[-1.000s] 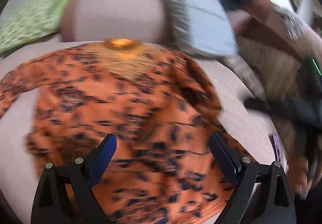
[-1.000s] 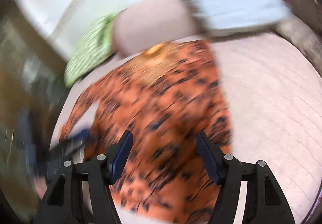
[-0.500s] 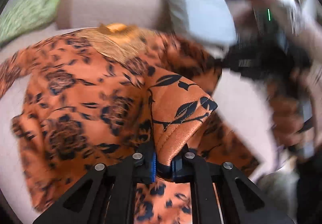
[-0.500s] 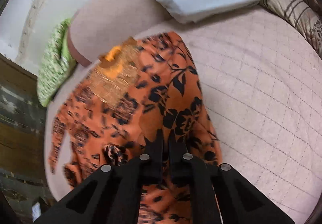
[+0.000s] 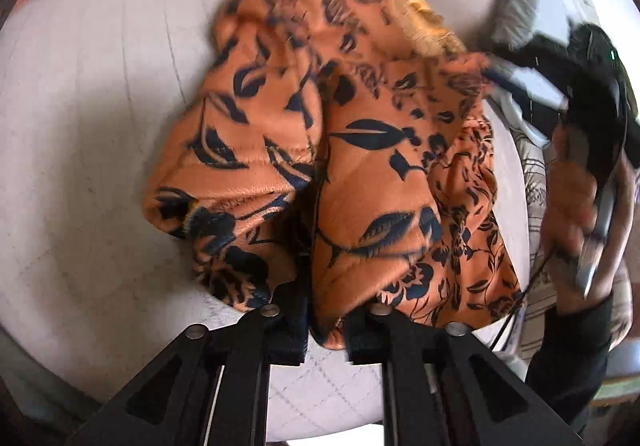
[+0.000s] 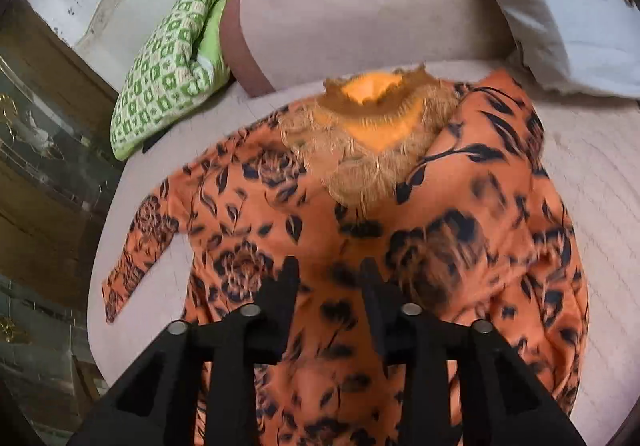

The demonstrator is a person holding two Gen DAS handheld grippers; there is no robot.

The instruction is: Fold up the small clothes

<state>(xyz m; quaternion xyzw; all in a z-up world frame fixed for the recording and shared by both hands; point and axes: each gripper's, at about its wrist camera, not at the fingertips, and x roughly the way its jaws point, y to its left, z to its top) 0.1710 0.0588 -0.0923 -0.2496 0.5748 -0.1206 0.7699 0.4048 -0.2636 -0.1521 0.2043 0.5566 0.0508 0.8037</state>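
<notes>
Between my left gripper (image 5: 326,330) jaws: a bunched fold of the orange floral top (image 5: 360,165), jaws just eased a little, cloth between them
My right gripper (image 6: 330,286): jaws just parted, above the top, nothing pinched
Top: spread on the quilted bed (image 6: 600,173)
Beyond: green pillow (image 6: 160,73)

My left gripper (image 5: 326,330) points steeply down, its jaws a narrow gap apart and just now easing wider, with a bunched fold of the orange garment (image 5: 360,181) still wedged between the pads. My right gripper (image 6: 330,282) also tips steeply down, its fingers standing apart and just now spreading, hovering above the cloth with nothing pinched between them. From the left wrist view, my right hand (image 5: 568,205) shows at the far edge, blurred, wrapped round its gripper's handle, a dark sleeve (image 5: 568,346) below it.
</notes>
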